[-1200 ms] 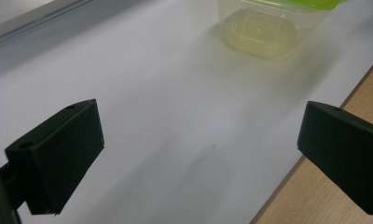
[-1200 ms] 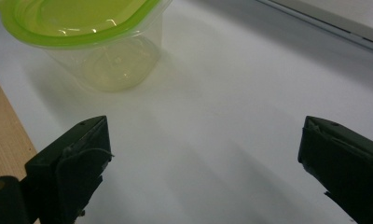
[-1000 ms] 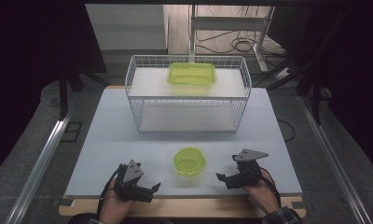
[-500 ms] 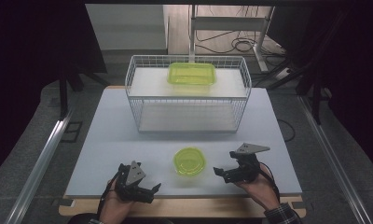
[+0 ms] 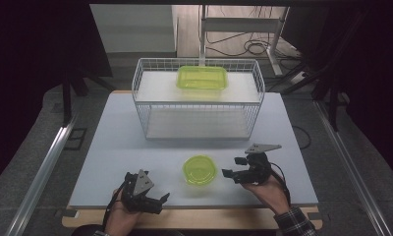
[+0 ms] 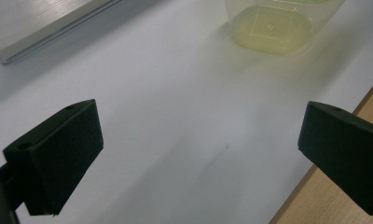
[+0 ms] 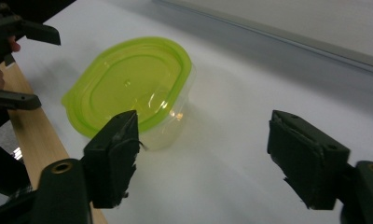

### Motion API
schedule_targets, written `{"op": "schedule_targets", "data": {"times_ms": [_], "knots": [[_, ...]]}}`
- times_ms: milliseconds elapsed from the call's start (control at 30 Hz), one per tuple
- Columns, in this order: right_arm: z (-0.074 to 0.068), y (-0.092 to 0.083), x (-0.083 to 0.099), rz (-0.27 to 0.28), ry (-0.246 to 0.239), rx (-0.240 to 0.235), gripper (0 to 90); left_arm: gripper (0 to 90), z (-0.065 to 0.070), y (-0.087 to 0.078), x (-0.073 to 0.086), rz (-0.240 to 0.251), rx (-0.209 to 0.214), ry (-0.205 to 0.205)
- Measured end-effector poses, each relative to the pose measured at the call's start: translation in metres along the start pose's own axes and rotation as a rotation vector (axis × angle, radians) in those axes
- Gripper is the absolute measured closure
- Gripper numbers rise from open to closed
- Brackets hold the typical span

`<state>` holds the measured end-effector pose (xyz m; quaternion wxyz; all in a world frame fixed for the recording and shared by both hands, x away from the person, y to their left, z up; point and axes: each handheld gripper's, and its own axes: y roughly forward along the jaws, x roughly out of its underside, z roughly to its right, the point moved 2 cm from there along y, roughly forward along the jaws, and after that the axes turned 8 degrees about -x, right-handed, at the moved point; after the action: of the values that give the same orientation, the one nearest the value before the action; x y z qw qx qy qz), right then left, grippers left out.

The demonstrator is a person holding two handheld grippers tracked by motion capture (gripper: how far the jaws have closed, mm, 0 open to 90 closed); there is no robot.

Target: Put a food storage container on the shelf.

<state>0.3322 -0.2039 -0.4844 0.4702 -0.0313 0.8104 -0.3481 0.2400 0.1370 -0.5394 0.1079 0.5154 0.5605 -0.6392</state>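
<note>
From the high view, a small round lidded container (image 5: 199, 169) with a yellow-green lid sits on the white desk (image 5: 111, 147) near the person's edge, between the two hands. The right gripper (image 5: 236, 167) is held just beside it on its right, jaws spread and aimed leftward at it; the left gripper (image 5: 157, 201) is lower and farther off, down at the desk's front edge, with the container lying up and to its right. Behind them stands a white wire basket (image 5: 197, 101), and a second, rectangular green container (image 5: 202, 77) rests on its upper level, well apart from both hands. In the left gripper view, the jaws stand wide with nothing between them, only bare desk; the container (image 6: 273, 25) shows far ahead at the top, right of centre, and the wooden desk edge (image 6: 324, 205) cuts across the lower right corner. In the right gripper view, the jaws are again wide open and empty, and the container (image 7: 133, 91) lies ahead and off to the left, partly behind the left-hand jaw, so the gap between the jaws is not yet centred on it. Its lid looks slightly oval here, the longer way running away from the camera. The right hand is clearly the nearer one, and by my judgement a reach for the container would call for swinging that gripper left before closing.
</note>
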Motion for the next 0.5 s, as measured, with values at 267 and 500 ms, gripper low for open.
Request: {"op": "schedule_targets", "data": {"times_ms": [267, 500], "knots": [[0.004, 0.011, -0.014, -0.013, 0.005, -0.041, 33.4, 0.0, 0.001, 0.0, 0.0, -0.001, -0.002, 0.007], [0.008, 0.02, -0.024, -0.022, 0.028, -0.08, 41.9, 0.0, 0.002, 0.0, 0.0, -0.001, -0.002, 0.014]]}}
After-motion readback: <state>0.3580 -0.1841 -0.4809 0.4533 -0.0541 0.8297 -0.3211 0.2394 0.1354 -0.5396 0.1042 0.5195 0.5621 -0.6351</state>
